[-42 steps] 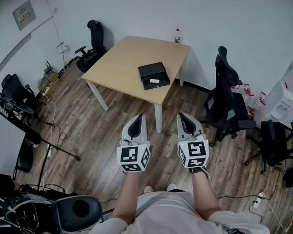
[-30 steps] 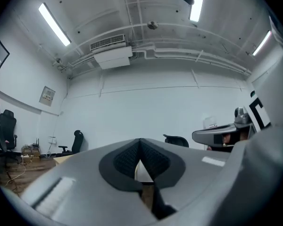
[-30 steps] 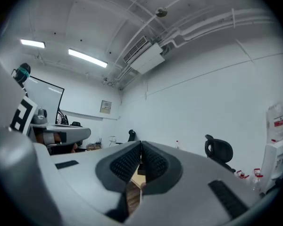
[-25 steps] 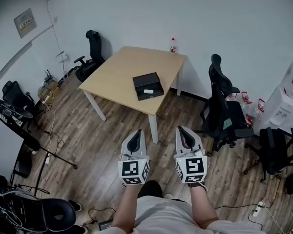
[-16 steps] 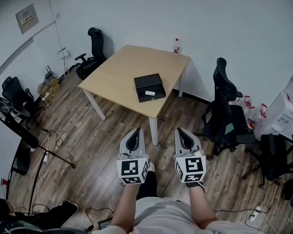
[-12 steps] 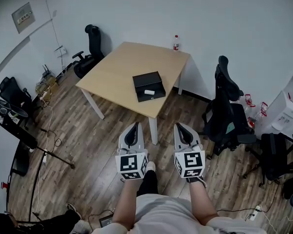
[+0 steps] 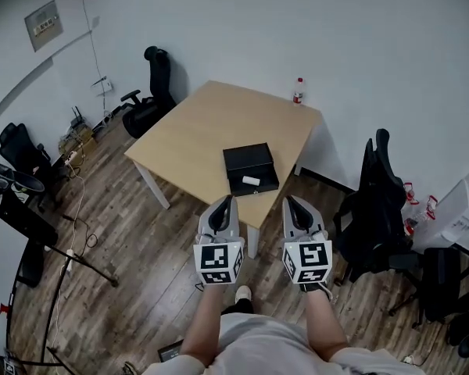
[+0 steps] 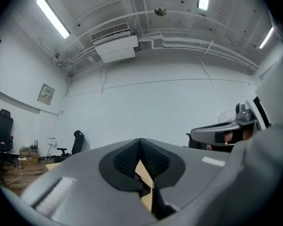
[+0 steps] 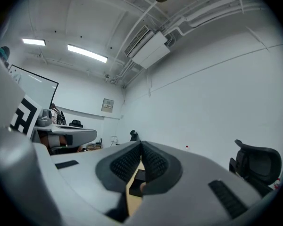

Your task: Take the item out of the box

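You hold 2 grippers out level in front of you, side by side and apart, both pointing toward the table (image 7: 195, 123). Your left gripper (image 7: 223, 201) has its jaws together. In the left gripper view the ribbed pads (image 8: 127, 158) meet at the tip with nothing caught between them, and only a sliver of the table's tan top shows through the slot lower down. Your right gripper (image 7: 291, 201) is the same, jaws pressed together on nothing. Through the slot in the right gripper view you see the tan top and a dark part of the box. The box (image 7: 250, 169) is black and open at the top. It sits on the table near the corner closest to you, just beyond the 2 gripper tips in the head view, and neither gripper touches it. The item (image 7: 251, 180) lies inside the box, a small white piece (too small to say what it is), toward the side nearest you. A bottle (image 7: 298, 91) with red on it stands at the table's far edge by the wall. 1 black office chair (image 7: 152, 92) stands past the table's far left corner. Another chair (image 7: 379, 201) stands to the right of the table, and both are on the wood floor (image 7: 117, 287).
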A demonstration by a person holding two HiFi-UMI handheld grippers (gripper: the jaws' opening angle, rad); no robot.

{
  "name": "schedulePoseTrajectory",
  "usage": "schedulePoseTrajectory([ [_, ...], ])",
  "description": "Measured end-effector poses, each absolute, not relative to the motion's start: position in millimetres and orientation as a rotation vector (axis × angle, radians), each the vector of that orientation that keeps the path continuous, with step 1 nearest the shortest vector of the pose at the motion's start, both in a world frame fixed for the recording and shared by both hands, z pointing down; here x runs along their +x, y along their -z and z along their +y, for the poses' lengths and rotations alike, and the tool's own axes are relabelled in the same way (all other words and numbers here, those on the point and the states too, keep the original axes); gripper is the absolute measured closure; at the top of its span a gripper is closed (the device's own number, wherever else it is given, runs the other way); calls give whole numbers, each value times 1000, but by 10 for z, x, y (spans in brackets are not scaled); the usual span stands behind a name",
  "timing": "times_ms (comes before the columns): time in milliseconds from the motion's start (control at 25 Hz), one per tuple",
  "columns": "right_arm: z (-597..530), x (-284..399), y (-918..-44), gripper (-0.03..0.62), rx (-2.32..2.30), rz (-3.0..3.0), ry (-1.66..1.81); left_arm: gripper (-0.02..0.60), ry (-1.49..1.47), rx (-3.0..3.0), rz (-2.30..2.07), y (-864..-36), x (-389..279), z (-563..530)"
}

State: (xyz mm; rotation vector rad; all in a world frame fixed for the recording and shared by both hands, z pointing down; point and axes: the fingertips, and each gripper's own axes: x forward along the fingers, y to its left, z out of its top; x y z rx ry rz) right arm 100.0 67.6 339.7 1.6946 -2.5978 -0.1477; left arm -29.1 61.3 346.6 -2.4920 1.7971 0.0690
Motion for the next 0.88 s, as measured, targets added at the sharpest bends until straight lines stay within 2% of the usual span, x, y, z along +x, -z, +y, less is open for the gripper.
schedulePoseTrajectory([
  [520,-903,649,-3435,580,1711,-2586,145,575,-86,-2533,1739,-3437,-573,-1011],
  [880,-1491,520,-3879,580,1649,-2533,69,575,-59,-2619,1785,-3905,-710,-1688],
])
